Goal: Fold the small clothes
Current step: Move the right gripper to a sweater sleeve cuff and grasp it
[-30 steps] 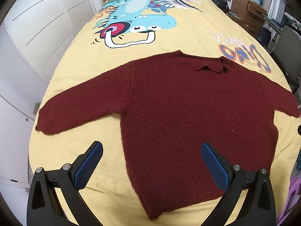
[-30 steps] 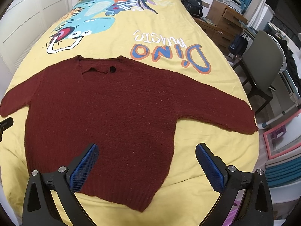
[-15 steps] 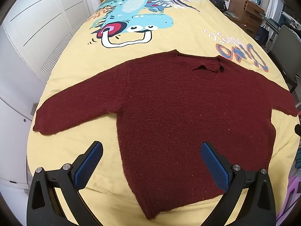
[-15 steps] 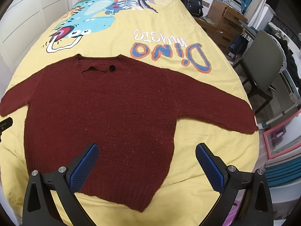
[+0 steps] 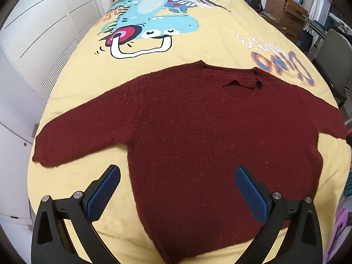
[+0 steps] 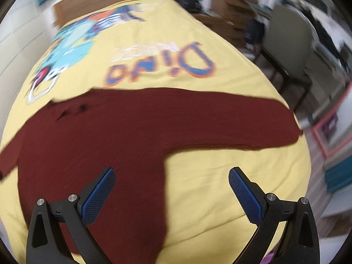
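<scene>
The dark red sweater [image 5: 198, 132] lies flat on the yellow bedspread [image 5: 209, 44], sleeves spread; the left gripper [image 5: 177, 189] hangs wide open and empty above its hem; the right gripper [image 6: 171, 189], equally open and empty, straddles its side edge below the sleeve [image 6: 242, 121].

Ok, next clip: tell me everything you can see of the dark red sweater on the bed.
The sweater is a dark red, fuzzy-looking knit with long sleeves and ribbed hem. It lies flat and unfolded on the yellow bedspread, neckline toward the headboard, hem toward the cameras, both sleeves spread outward. The left sleeve reaches near the bed's left edge; the right sleeve ends near the right edge. Something small and dark sits at the neckline. The left gripper and right gripper hover open; neither grips it.
</scene>
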